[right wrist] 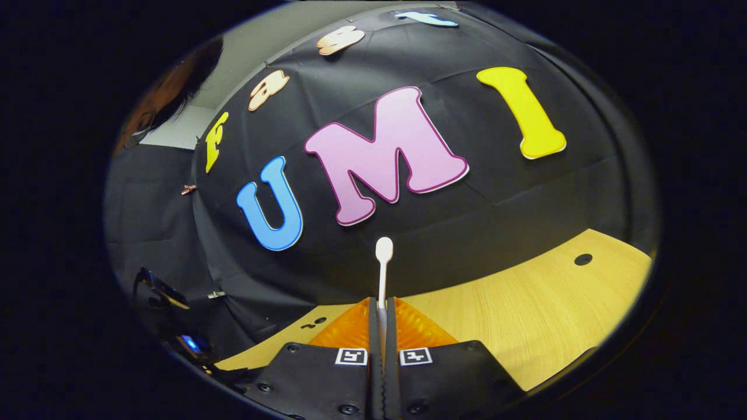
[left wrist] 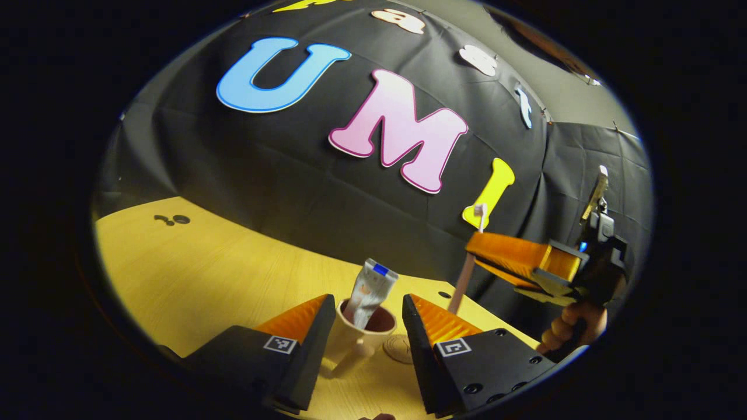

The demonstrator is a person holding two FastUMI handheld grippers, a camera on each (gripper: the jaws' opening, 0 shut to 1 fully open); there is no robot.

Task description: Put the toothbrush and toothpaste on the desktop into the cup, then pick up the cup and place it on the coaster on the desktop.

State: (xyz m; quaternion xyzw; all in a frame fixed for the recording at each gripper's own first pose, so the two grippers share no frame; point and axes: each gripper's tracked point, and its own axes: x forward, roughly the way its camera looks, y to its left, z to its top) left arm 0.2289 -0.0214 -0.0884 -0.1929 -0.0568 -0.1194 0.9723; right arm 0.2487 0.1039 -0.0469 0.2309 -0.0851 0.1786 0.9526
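Currently:
step: toothpaste (left wrist: 370,290) already in cup (left wrist: 362,332), toothbrush (right wrist: 383,274) not yet in. So mid-task, 2nd item in transit (my read).
R gripper (right wrist: 383,326): fingers clenched on toothbrush shaft, brush upright, head end up in right gripper view. In left gripper view the same gripper (left wrist: 475,252) hangs above desktop (left wrist: 192,274), to the right of the cup and higher, brush handle (left wrist: 464,283) pointing down, its tip apart from cup rim.
L gripper (left wrist: 365,326): fingers spread, one each side of the cup; contact w/ cup wall – can't tell, so treat as released, not grasping.
cup contents: toothpaste tube only, leaning, cap end sticking up above rim. Inside is dark; nothing else seen.
coaster (left wrist: 400,348): round disc flat on desktop just beside cup base, bare.
next move needs: bring brush over cup mouth, line handle tip w/ the free gap beside the tube, lower, then let go.
risk: tube takes up part of the mouth, handle could hit it or the rim & tip cup.
after: grasp cup, set on coaster (short move).
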